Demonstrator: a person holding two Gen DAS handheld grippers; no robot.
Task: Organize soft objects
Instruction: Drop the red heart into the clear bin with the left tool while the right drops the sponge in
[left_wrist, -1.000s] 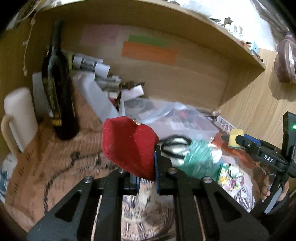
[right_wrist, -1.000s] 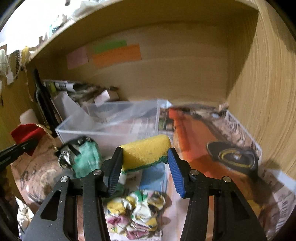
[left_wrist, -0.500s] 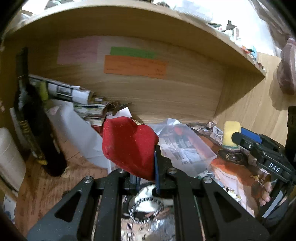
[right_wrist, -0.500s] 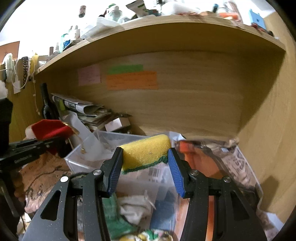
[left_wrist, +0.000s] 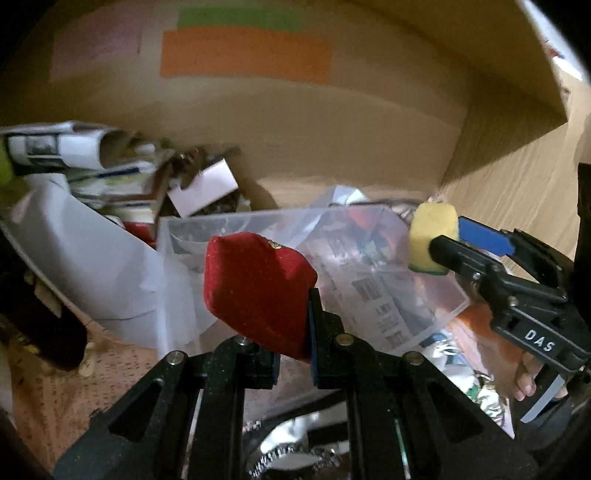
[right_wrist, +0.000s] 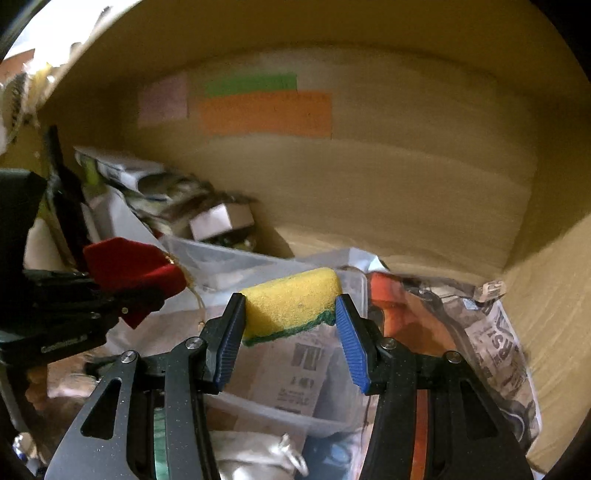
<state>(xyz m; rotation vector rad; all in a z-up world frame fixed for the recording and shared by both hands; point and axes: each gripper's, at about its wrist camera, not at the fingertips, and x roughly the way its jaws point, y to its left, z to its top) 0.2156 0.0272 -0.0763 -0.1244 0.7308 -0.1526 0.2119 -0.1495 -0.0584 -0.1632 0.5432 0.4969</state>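
My left gripper (left_wrist: 291, 325) is shut on a red velvet heart-shaped cushion (left_wrist: 255, 288) and holds it above the near left part of a clear plastic bin (left_wrist: 424, 310). My right gripper (right_wrist: 290, 317) is shut on a yellow sponge with a green underside (right_wrist: 291, 301) and holds it over the same bin (right_wrist: 266, 410). In the left wrist view the sponge (left_wrist: 432, 232) shows at the right in the right gripper's fingers (left_wrist: 484, 236). In the right wrist view the red cushion (right_wrist: 129, 266) shows at the left.
The bin stands in a wooden shelf nook with coloured notes on its back wall (right_wrist: 266, 110). Rolled papers and small boxes (left_wrist: 110, 166) are piled at the back left. Newspaper (right_wrist: 491, 343) covers the shelf at the right. Soft items (right_wrist: 251, 454) lie in front of the bin.
Both grippers have moved forward and closer to the bin, each still holding its object. The bottle and mug on the left have slid out of the left wrist view.
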